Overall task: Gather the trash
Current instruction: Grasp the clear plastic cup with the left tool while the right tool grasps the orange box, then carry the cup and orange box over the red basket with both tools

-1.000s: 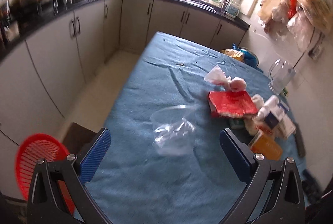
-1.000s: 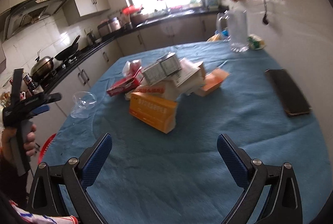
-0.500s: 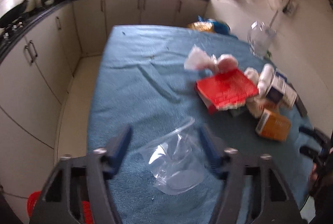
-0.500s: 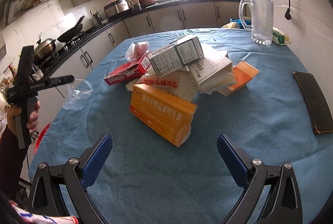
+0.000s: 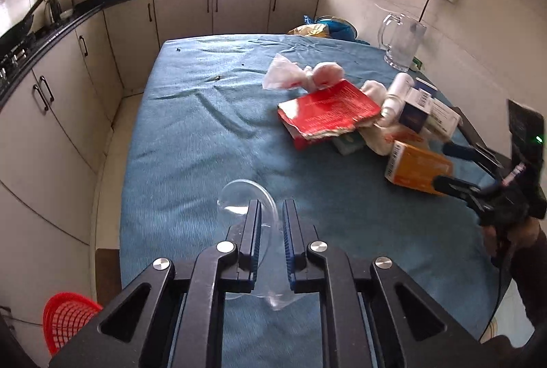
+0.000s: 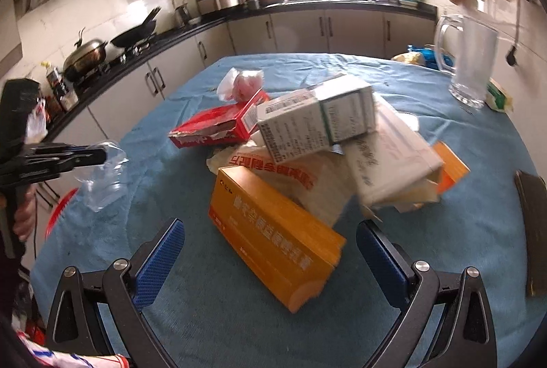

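In the left wrist view, the left gripper [image 5: 271, 214] fills the lower middle of the frame. Its fingers [image 5: 253, 224] have just been closing and now stand narrow, pinching the clear plastic cup [image 5: 247, 197] (crumpled, see-through), which sticks out above and below them over the blue surface [image 5: 191, 142]. In the middle right of the frame lies a red box [image 5: 328, 111] with a white tissue [image 5: 283, 76] behind it, and further right an orange box [image 5: 415, 168]. The right gripper [image 5: 451, 168] enters from the right edge, its fingers on both sides of that orange box. A red basket [image 5: 68, 320] stands on the floor at lower left.

In the right wrist view, the right gripper [image 6: 270, 257] has its blue fingers [image 6: 159, 260] wide apart at the bottom of the frame, the near end of the orange box [image 6: 273, 238] between them but not pressed. At the left edge the left gripper [image 6: 99, 155] holds the clear plastic cup [image 6: 102, 183].
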A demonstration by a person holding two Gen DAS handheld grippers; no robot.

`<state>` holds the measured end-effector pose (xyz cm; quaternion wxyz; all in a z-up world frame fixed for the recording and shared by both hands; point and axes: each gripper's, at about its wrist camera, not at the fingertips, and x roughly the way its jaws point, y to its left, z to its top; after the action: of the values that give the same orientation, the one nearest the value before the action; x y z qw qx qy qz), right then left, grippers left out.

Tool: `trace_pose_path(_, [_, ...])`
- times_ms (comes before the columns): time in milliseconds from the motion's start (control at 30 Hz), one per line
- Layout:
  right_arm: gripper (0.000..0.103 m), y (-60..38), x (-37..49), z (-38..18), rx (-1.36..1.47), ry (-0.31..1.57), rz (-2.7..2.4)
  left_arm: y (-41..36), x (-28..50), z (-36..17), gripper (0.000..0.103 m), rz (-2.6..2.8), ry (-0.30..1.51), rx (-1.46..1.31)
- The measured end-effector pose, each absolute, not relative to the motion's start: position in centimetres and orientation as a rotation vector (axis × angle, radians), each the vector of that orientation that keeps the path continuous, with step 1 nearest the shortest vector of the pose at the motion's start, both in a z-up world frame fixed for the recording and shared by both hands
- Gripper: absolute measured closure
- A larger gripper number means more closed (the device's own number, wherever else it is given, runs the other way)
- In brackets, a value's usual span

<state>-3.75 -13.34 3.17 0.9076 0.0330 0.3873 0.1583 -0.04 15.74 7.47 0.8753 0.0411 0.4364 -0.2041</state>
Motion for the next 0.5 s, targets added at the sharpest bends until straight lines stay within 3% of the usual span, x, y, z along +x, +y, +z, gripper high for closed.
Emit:
trace_pose_path(167, [0.006,-12.5,-2.5,2.4,0.021,0.823,0.339,15.8,-2.7,8.6,0.091,-0.417,0.883,0.066])
trace_pose_path(233, [0.015,-12.3,-2.4,2.2,0.015,0.839,0.343,16.1,-3.7,9.2,0.091,-0.408,0.867,0.053])
trace_pose_path(333, [0.039,-12.2,-2.9,2.0,0.003,0.862,0.341,16.6,-5.2,10.1,0.091,-0.397,0.838,0.031])
trace_pose_path(500, [0.065,-12.7,-4.6,2.2,0.042,0.887,0.395,18.1,-7.3,11.3,0.091,-0.373,0.804,-0.023])
